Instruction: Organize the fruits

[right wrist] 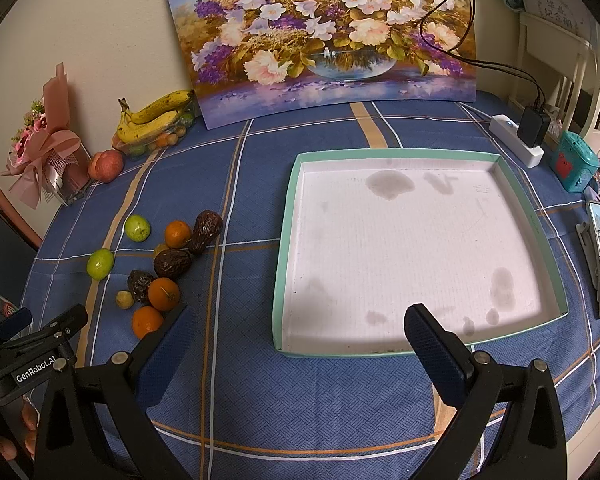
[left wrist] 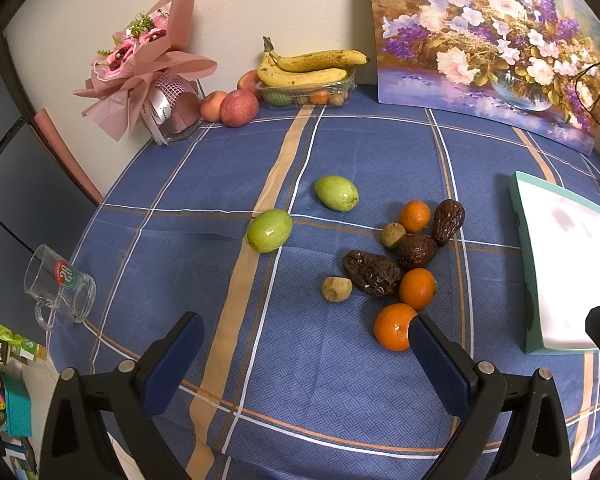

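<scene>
1. Left gripper (left wrist: 304, 344) jaws are spread wide, nothing in them; the round orange mandarin (left wrist: 394, 326) sits right against its right-hand finger tip, so left is nearer.
2. Right gripper (right wrist: 296, 332) is spread too, with the shallow white teal-rimmed cardboard tray (right wrist: 286, 240) straight ahead.
3. Mandarin's round, so there's no long axis to line up.

Tablecloth: blue plaid woven cloth (left wrist: 340, 380), matt, finely textured.
Tray: shallow mint-edged cardboard box (right wrist: 286, 240), white matt floor, blotchy stains.
Fruit: glossy smooth green oval fruit (left wrist: 269, 230); dimpled orange mandarin (left wrist: 394, 327); wrinkled dark brown fruit (left wrist: 372, 272).
Mug: clear shiny glass mug (left wrist: 60, 286).
Finger pads: blue, finely ribbed (right wrist: 434, 354).
</scene>
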The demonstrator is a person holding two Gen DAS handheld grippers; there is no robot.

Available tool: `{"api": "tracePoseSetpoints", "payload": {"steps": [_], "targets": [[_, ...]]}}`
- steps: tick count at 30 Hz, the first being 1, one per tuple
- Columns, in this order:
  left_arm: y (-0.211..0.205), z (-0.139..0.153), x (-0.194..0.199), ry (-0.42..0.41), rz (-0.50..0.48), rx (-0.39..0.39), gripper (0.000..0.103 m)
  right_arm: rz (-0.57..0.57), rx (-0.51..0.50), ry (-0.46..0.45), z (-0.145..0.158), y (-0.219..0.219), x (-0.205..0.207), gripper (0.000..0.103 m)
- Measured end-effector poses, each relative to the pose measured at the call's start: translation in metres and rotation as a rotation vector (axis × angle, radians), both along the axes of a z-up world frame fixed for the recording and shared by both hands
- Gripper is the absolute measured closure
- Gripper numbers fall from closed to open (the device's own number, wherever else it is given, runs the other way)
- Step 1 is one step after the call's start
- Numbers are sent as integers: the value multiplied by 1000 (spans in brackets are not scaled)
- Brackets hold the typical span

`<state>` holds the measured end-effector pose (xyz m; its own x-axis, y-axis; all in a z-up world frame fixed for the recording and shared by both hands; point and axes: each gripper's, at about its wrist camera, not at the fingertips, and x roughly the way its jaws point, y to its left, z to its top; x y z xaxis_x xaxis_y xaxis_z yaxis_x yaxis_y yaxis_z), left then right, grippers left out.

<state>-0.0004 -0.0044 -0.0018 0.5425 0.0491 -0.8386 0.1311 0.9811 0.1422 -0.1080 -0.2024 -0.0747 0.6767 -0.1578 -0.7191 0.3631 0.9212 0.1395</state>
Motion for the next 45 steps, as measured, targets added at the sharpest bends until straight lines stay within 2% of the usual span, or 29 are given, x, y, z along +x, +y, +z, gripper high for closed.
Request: {"api": "tracePoseSetpoints", "payload": {"steps": [22, 26, 31, 34, 40, 42, 45], "targets": [[0, 0, 0, 2, -1, 1, 0, -1, 0, 1, 0, 0, 0, 0], [0, -5, 0, 23, -10, -13, 0, -1, 1, 1, 0, -1, 1, 0], [2, -3, 5, 4, -11, -62, 0, 2, 10, 2, -1, -2, 1, 0], [6, 1, 16, -20, 26, -101, 0, 2, 15, -1, 1, -4, 3, 0], [24, 18, 33, -94, 84, -241, 0, 21, 13, -17, 10, -7, 16, 0], [26, 23, 38, -116, 89, -258, 0, 30, 11, -29, 16, -7, 22, 0], [27, 25, 52, -93, 91, -262, 0, 42, 6, -46, 25, -6, 33, 0]]}}
